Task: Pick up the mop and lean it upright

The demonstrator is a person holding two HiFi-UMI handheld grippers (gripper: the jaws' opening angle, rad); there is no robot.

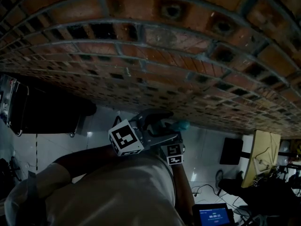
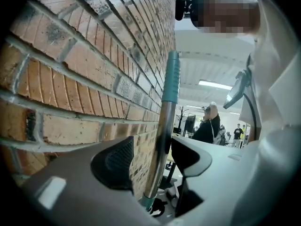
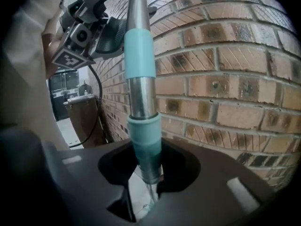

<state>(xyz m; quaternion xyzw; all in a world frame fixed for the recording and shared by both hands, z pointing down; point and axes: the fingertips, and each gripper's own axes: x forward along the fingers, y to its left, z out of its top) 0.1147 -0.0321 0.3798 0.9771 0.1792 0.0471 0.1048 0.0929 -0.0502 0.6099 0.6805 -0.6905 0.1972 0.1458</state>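
The mop's steel handle [image 2: 162,126] with a teal grip [image 2: 170,79] stands close along the brick wall [image 2: 70,79]. My left gripper [image 2: 153,157] is open around the handle, with a clear gap at the left pad. Lower down, my right gripper [image 3: 146,166] is shut on the teal collar of the handle [image 3: 141,93], and my left gripper [image 3: 94,27] shows higher up the pole. In the head view both marker cubes [image 1: 125,138] [image 1: 174,154] sit close together by the wall [image 1: 150,46], with the teal handle end [image 1: 181,125] beside them. The mop head is out of view.
The brick wall runs right beside both grippers. A wooden board [image 1: 261,157], a lit screen [image 1: 214,215] and cables lie on the pale floor. A dark cabinet [image 1: 47,112] stands by the wall. People [image 2: 209,126] stand far off in the room.
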